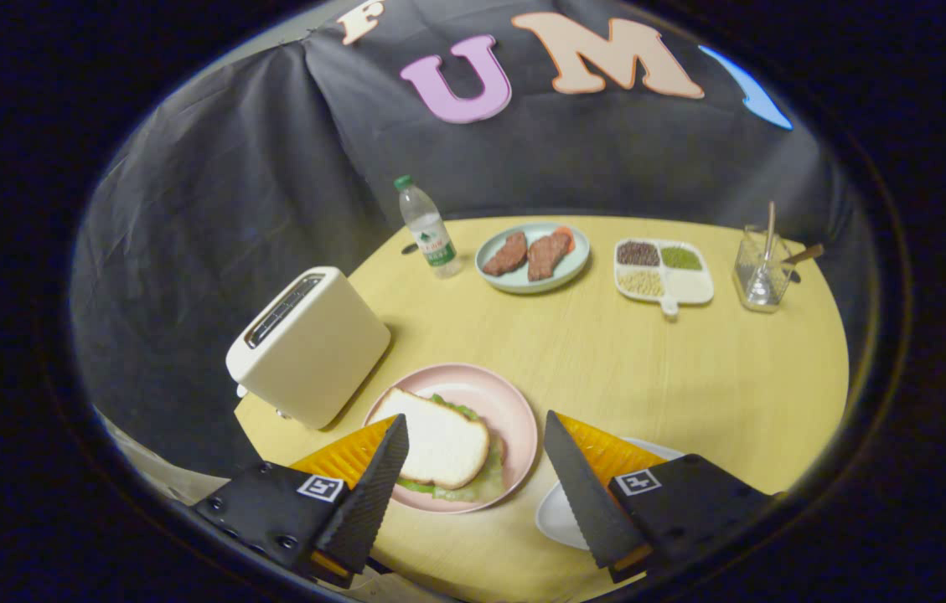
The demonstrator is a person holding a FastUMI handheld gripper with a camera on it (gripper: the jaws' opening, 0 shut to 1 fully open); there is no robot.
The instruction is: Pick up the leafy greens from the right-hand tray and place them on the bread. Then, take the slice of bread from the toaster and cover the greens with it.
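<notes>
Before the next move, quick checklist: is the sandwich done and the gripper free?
1. Top bread covers greens: ok, leaves peek out at the edges.
2. Stack sits on pink plate: ok.
3. Gripper open, holding nothing: ok.
4. Fingers off the bread: cannot tell, one finger overlaps its edge.
5. Toaster slots emptied: cannot tell.
6. White tray under the other finger emptied of greens: cannot tell.

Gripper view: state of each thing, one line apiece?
Hand-held gripper: open, holding nothing.
Bread slice: lying on the leafy greens.
Leafy greens: covered, edges showing.
Pink plate: holds the sandwich.
Toaster: slots look empty.
Water bottle: upright, capped.
</notes>
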